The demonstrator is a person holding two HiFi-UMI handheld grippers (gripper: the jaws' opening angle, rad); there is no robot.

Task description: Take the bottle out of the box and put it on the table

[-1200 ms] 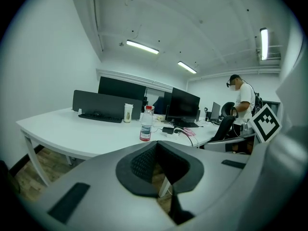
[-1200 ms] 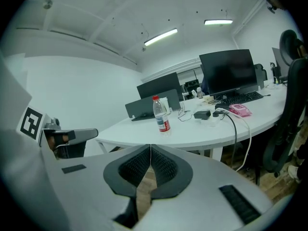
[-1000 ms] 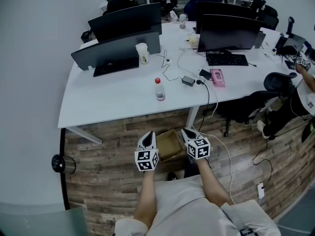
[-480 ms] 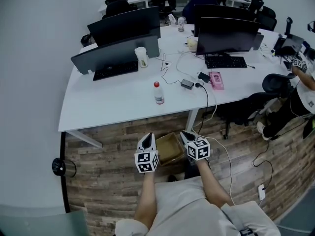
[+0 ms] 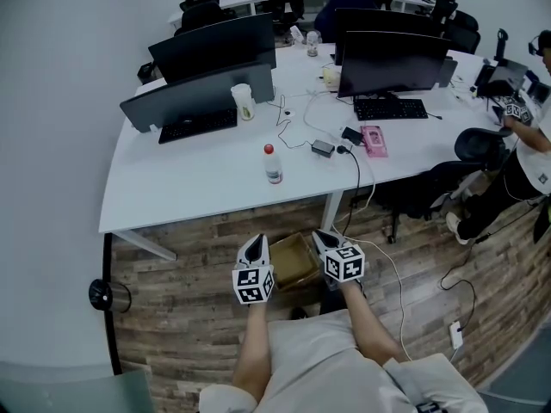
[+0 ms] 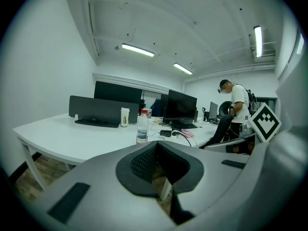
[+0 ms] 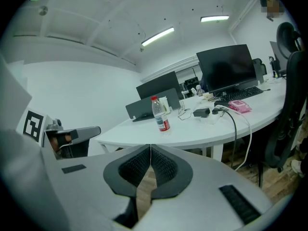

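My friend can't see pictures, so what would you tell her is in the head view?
A bottle with a red cap stands on a white table near monitors, keyboards and cables. In front, a person holds the left gripper and right gripper either side of a cardboard box on the wooden floor.

Cannot see into the box point(image 5: 295, 261) from the head view: partly covered on either side by the left gripper point(image 5: 255, 241) and the right gripper point(image 5: 320, 235), near wall lost behind them. Cannot read the label on the bottle point(image 5: 273, 165) (too small in every view). Cut off by the right edge: a person point(image 5: 527, 149) near the bench point(image 5: 189, 192). Hidden behind the monitors point(image 5: 211, 63): the far stretch of bench top. Only a brown sliver past the jaws in both gripper views, too little to name.
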